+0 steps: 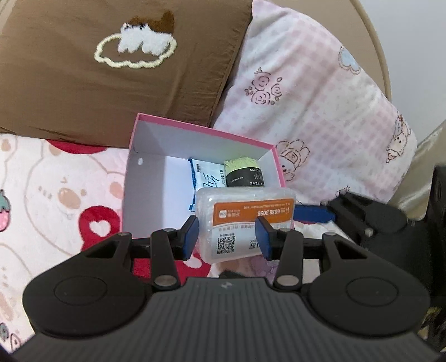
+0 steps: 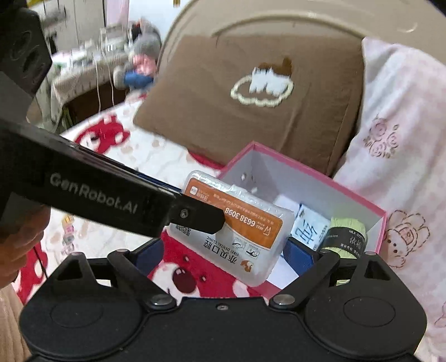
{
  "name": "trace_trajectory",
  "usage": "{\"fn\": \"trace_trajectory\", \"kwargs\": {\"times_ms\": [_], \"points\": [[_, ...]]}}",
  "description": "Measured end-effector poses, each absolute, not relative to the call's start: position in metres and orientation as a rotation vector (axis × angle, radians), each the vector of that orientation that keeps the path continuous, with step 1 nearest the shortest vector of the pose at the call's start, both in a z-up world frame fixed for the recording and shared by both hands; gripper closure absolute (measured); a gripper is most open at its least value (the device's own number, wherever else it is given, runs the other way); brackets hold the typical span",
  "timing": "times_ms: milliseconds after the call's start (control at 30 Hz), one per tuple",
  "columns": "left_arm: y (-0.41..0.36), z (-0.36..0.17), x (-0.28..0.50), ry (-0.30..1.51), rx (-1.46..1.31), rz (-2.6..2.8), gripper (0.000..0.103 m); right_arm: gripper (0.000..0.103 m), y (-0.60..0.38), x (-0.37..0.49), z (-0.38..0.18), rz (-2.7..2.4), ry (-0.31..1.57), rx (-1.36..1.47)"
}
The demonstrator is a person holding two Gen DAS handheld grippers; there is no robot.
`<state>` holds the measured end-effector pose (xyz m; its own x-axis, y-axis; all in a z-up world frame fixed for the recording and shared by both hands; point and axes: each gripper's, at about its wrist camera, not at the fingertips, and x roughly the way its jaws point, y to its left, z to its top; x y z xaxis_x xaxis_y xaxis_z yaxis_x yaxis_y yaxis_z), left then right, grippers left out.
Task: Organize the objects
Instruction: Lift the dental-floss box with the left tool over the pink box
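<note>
My left gripper is shut on a clear plastic box with an orange label and holds it over the near right edge of an open pink box. The pink box lies on the bed and holds a white and blue packet and a green yarn ball with a black band. In the right wrist view the plastic box hangs at the pink box's left rim, with my left gripper's arm across it. My right gripper is open and empty, just below the plastic box.
A brown pillow with a cloud patch and a pink checked pillow lean behind the box. A red and white cartoon blanket covers the bed. A beige headboard and a cluttered side table stand beyond.
</note>
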<state>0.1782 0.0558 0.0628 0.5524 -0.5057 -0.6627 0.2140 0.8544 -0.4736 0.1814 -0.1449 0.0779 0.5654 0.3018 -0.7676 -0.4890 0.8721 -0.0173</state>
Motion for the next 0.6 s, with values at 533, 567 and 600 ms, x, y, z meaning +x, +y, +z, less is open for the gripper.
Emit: {"fn": "trace_trajectory", "kwargs": {"times_ms": [533,567,600], "points": [[0.057,-0.009,0.249,0.875,-0.330,-0.347,0.061,0.037,-0.171,0.273,0.011,0.415,0.947,-0.006],[0.058,-0.013,0.253,0.879,-0.330,-0.343,0.061,0.037,-0.174,0.277,0.007,0.413,0.944,0.007],[0.058,-0.017,0.256,0.886,-0.332,-0.336,0.061,0.038,-0.176,0.280,0.003,0.412,0.943,0.020]]}}
